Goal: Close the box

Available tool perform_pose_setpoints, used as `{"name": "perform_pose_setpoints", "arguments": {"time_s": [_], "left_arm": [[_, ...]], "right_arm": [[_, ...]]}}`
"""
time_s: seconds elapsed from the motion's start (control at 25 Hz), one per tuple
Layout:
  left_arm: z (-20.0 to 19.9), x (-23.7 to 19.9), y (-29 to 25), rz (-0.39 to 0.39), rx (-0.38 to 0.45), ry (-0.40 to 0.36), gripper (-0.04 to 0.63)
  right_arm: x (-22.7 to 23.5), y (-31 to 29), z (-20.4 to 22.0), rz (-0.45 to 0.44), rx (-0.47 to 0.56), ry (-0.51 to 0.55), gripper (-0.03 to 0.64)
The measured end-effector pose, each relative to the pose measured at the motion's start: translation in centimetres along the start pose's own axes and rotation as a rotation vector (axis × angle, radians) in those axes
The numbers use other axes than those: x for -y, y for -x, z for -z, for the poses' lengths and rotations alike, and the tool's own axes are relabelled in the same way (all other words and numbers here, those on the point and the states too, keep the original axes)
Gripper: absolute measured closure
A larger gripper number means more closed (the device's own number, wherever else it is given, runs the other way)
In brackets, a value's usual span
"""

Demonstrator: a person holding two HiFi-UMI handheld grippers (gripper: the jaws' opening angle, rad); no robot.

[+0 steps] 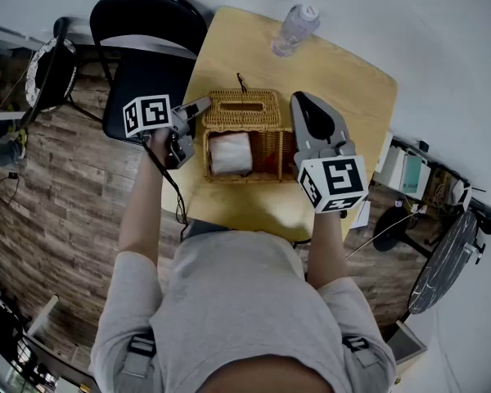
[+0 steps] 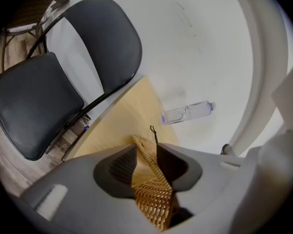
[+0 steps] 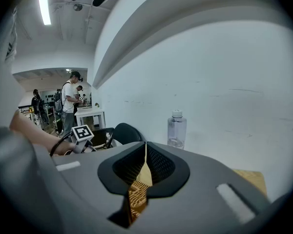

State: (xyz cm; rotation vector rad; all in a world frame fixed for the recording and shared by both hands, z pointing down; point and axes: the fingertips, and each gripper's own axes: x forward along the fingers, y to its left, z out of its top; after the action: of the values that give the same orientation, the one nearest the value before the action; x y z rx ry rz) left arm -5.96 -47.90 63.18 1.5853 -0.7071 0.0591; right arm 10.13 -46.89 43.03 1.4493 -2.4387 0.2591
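Observation:
A woven wicker box (image 1: pixel 247 177) stands open on the yellow table (image 1: pixel 344 80), with a white tissue pack (image 1: pixel 230 153) inside. Its lid (image 1: pixel 244 109) stands up along the far side. My left gripper (image 1: pixel 203 105) is at the lid's left end. In the left gripper view the left gripper (image 2: pixel 146 152) is shut on the wicker lid (image 2: pixel 154 199). My right gripper (image 1: pixel 299 101) reaches over the box's right side to the lid's right end. Seen from the right gripper view, the right gripper (image 3: pixel 145 155) is shut with wicker (image 3: pixel 136 199) caught low between the jaws.
A clear plastic bottle (image 1: pixel 295 29) lies on the table's far side, beyond the box. A black folding chair (image 1: pixel 147 56) stands left of the table. A white wall runs behind. People (image 3: pixel 71 99) stand far off in the room.

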Motion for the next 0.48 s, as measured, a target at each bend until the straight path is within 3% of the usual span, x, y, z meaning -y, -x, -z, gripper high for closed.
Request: {"name": "perform_pose_setpoints", "arguments": {"time_s": [0.28, 0.36, 0.48], "left_arm": [[-0.1, -0.1, -0.3, 0.004, -0.007, 0.020, 0.457], [-0.5, -0.2, -0.2, -0.003, 0.022, 0.035, 0.426], [-1.5, 0.5, 0.2, 0.005, 0.078, 0.011, 0.449]], "right_arm": [[0.2, 0.0, 0.1, 0.002, -0.002, 0.002, 0.604], [0.1, 0.0, 0.0, 0.001, -0.003, 0.003, 0.604], [0.2, 0.1, 0.0, 0.004, 0.000, 0.004, 0.604]]}}
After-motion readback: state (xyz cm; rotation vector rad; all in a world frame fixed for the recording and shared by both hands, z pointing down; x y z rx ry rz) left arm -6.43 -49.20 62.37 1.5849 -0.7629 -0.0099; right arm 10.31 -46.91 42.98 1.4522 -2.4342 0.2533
